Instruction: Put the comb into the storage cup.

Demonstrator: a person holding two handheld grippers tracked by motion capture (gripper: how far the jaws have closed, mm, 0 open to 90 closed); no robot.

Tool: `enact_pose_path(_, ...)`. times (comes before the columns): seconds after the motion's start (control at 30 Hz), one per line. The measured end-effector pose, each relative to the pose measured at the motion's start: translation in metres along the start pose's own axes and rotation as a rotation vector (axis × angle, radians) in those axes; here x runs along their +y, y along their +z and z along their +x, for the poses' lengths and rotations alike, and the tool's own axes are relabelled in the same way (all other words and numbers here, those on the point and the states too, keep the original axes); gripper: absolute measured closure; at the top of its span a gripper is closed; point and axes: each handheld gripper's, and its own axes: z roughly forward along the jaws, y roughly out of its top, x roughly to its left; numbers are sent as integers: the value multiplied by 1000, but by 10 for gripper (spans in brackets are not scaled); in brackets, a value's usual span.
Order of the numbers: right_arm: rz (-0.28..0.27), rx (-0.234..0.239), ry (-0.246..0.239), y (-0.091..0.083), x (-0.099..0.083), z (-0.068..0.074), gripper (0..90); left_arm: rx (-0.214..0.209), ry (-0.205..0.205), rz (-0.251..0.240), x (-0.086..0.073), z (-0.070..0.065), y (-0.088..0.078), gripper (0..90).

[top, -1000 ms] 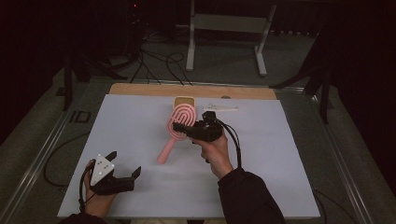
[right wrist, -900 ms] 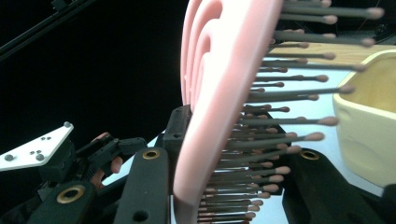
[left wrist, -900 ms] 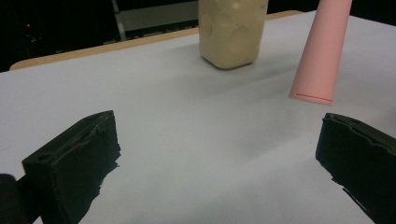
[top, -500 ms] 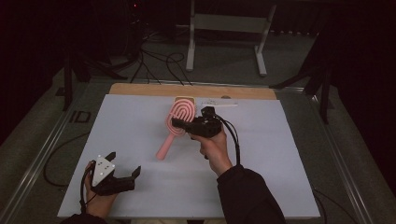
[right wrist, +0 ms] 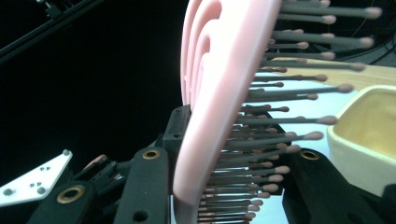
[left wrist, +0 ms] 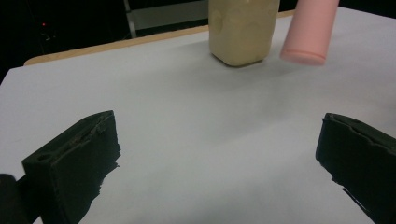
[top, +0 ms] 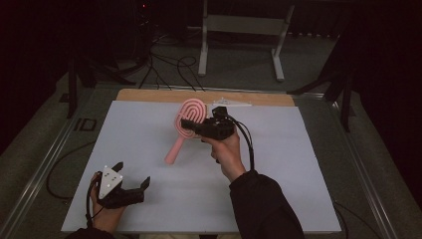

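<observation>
A pink hairbrush [top: 175,147] with dark bristles hangs above the white table top [top: 308,189], handle slanting down toward the near left. My right gripper [top: 190,124] is shut on the brush's oval head; in the right gripper view the head [right wrist: 219,93] stands edge-on between the two jaws of the right gripper [right wrist: 224,186]. A cream container [right wrist: 369,135] sits just beyond it, and in the left gripper view the cream container [left wrist: 240,32] stands beside the handle's end [left wrist: 308,32]. My left gripper [top: 133,173] rests at the near left with jaws wide and nothing between them, as its own view shows the left gripper [left wrist: 215,154].
A wooden strip [top: 149,95] runs along the table's far edge. Beyond it stand a metal frame [top: 239,25] and cables [top: 169,64] on the floor. A cable [top: 246,139] trails from the right gripper over the person's wrist.
The right gripper with the brush has shifted slightly toward the far side, the handle's end rising a little. The left gripper has stayed put.
</observation>
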Motion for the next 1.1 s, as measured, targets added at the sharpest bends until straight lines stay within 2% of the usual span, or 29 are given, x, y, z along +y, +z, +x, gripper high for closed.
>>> enact_pose_path(0.1, -13, 4, 7, 0, 4, -1, 638, 1, 3, -1, 0, -1, 0, 1)
enact_pose_path(0.87, -3, -29, -29, 12, 29, 4, 637, 7, -10, -22, 0, -1, -2, 1)
enact_pose_path(1.1, -7, -35, -16, 15, 31, 0, 638, 11, -16, -26, 0, 0, -2, 2)
